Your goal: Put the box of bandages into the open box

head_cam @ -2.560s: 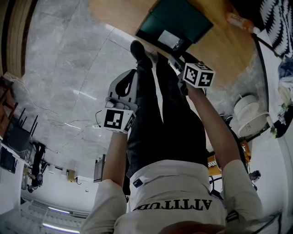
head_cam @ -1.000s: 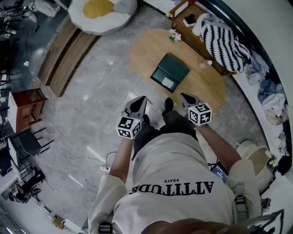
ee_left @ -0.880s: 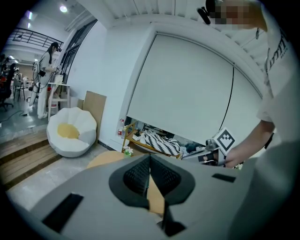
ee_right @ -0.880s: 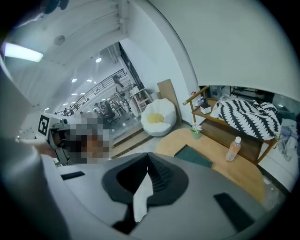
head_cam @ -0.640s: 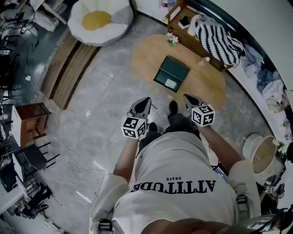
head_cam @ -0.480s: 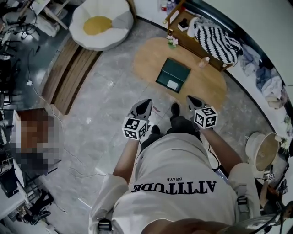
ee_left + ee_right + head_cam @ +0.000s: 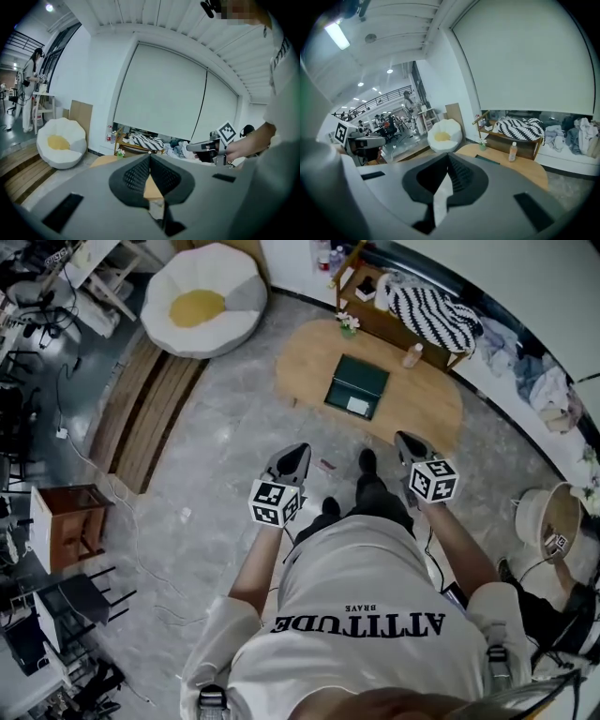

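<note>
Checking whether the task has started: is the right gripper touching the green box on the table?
Apart. The head view shows the right gripper held over the floor, with bare floor between it and the green box on the table.

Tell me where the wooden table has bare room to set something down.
On the wooden table, the left end, left of the green box, is bare. So is the right end, between the box and the rounded edge, nearer than the bottle. The far edge is busier: the flower pot and the bottle stand there.
</note>
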`<state>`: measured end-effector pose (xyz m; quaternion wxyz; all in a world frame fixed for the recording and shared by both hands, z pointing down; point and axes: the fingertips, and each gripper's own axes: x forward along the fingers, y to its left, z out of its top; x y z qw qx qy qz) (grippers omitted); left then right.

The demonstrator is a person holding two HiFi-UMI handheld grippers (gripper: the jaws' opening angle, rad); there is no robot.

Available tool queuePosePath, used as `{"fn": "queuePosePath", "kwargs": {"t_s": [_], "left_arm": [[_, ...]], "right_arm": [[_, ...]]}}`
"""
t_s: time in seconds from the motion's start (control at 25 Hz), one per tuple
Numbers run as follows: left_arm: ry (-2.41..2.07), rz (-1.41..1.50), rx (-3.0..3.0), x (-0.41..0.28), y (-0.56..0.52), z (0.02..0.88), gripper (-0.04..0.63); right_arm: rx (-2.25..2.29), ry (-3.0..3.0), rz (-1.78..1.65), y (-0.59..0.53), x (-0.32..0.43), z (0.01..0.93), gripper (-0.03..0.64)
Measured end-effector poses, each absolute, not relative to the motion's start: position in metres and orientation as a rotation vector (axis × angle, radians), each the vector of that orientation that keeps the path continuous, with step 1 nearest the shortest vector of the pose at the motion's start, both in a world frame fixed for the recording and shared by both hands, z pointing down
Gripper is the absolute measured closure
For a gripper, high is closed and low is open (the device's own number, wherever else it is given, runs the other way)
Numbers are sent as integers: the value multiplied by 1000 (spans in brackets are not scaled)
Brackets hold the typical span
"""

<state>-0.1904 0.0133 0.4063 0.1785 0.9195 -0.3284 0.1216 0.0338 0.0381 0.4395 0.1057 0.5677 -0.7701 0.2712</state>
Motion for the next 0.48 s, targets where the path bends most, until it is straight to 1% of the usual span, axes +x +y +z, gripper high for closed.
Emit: {"fn": "queuePosePath", "kwargs": {"t_s": [0.24, 0.48], "left_arm": [[-852, 334, 2641, -207, 33, 387, 574], [-795, 286, 2709, -196, 52, 362, 574]], "right_arm": [[1726, -2251, 677, 83, 16, 410, 595], [1799, -2271, 632, 122, 23, 377, 595]]}}
